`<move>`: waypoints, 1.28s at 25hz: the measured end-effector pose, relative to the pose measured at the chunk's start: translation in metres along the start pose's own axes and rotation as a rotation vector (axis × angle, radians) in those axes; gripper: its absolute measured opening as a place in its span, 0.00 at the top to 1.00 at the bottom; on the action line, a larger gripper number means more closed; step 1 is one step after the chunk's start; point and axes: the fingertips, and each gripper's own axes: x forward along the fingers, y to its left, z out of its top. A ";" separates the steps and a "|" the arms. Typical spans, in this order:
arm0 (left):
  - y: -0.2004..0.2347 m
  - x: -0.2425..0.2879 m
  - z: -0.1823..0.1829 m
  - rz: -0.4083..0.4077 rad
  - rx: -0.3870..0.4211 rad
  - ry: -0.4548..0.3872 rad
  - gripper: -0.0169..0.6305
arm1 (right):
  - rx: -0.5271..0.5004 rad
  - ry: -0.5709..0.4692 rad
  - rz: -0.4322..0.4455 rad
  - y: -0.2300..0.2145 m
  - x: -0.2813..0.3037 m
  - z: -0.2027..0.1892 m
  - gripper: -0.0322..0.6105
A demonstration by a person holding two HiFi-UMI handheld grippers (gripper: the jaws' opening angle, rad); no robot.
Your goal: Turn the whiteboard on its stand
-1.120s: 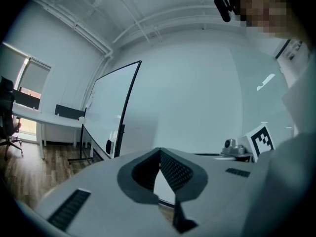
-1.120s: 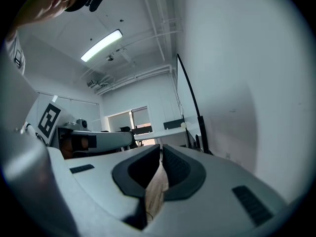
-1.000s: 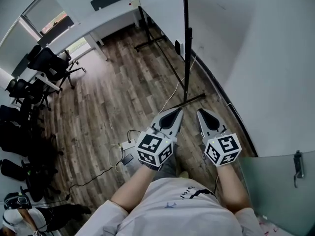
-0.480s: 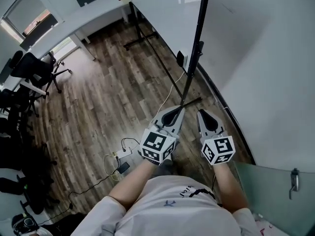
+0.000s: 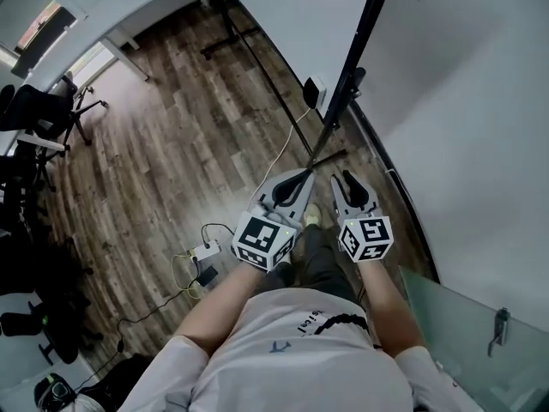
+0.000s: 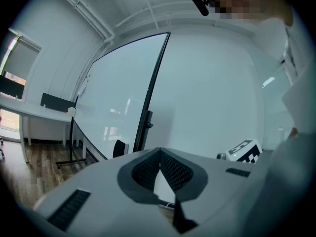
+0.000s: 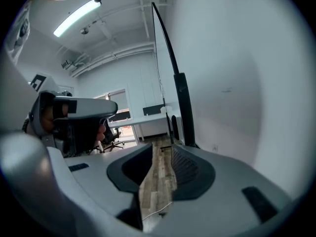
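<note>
The whiteboard (image 5: 300, 24) stands edge-on on the wooden floor (image 5: 189, 127), near and ahead of both grippers. It looks big, rigid and slick-faced, so its black side frame (image 5: 356, 58) is probably the best hold. The left hand-held gripper (image 5: 302, 178) is clenched on nothing, and the right hand-held gripper (image 5: 343, 183) is opening, empty.

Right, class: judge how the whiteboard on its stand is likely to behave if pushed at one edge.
The whiteboard is a broad, flat panel, so probably stiff and fairly heavy. It seems to hang on a side post with a knob, so it may swing rather than slide. The narrow foot suggests it could wobble.
</note>
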 end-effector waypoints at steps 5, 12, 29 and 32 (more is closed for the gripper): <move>0.033 0.029 0.004 0.067 -0.029 -0.006 0.96 | -0.044 0.097 -0.005 -0.040 0.056 -0.033 0.66; 0.071 0.063 0.008 0.142 -0.059 -0.010 0.96 | -0.036 0.215 0.000 -0.088 0.123 -0.084 0.63; 0.116 0.099 -0.044 0.297 -0.191 0.003 0.96 | -0.088 0.297 0.032 -0.113 0.215 -0.132 0.59; 0.114 0.092 -0.047 0.304 -0.195 0.011 0.96 | -0.085 0.292 0.001 -0.118 0.223 -0.129 0.60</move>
